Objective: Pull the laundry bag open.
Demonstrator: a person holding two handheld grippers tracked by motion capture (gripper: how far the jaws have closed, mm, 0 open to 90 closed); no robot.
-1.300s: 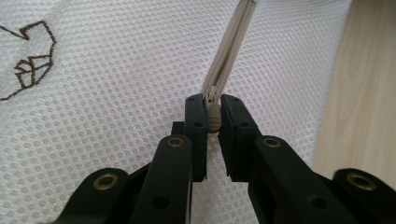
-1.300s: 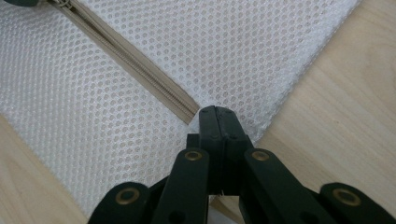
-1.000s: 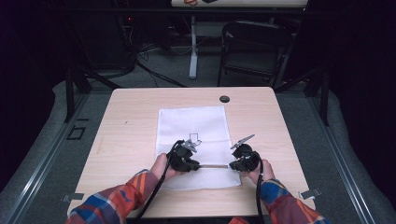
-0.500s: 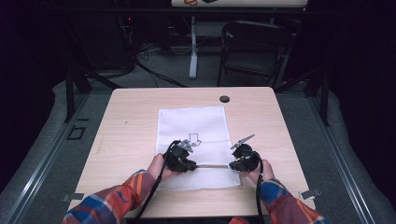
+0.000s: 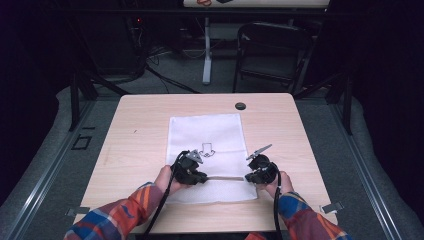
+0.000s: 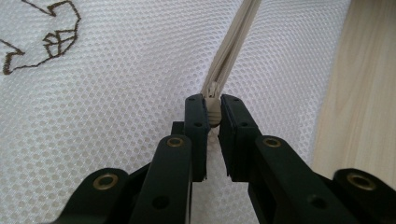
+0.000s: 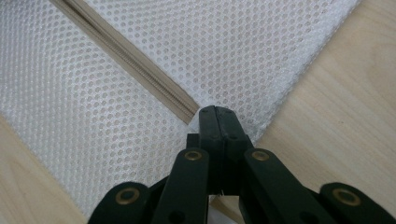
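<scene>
Between the jaws of our left gripper point(image 6: 213, 116) we pinch the beige zipper pull point(image 6: 213, 114) of the white mesh bag point(image 5: 207, 132), zipper point(image 7: 126, 53) running ahead, while our right gripper point(image 7: 216, 114) sits clamped on the bag's edge at the zipper's end.

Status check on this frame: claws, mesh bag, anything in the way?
Left claw shut on zipper pull. Right claw shut on mesh bag edge. No obstruction seen.

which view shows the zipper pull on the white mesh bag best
The left gripper view: the beige zipper pull sits close up, pinched between the left gripper jaws. The high view shows the zipper as a thin line; the right gripper view shows the zipper's far end.
</scene>
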